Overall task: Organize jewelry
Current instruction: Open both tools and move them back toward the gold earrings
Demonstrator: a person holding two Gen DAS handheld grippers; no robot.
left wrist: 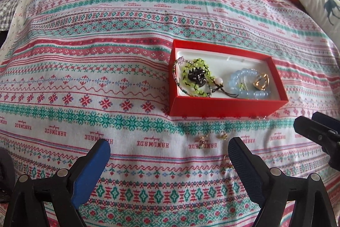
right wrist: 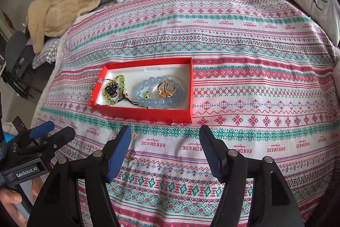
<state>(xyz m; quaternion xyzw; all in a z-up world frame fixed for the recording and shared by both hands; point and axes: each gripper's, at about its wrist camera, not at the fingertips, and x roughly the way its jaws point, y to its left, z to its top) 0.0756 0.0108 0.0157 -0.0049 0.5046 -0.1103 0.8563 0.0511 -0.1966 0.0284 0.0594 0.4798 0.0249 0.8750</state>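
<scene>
patterned bedspread (right wrist: 255, 56) | one red box (right wrist: 148, 114) | four plush toys | both grippers wide, empty

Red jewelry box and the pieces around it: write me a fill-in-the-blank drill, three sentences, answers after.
1. The red box has no lid on and its inside lining is ____.
2. The gold ring lies within the loop of the ____ bead bracelet.
3. The small gold earrings lie on the cloth, ____ the box.

Answers: white; blue; outside
</scene>
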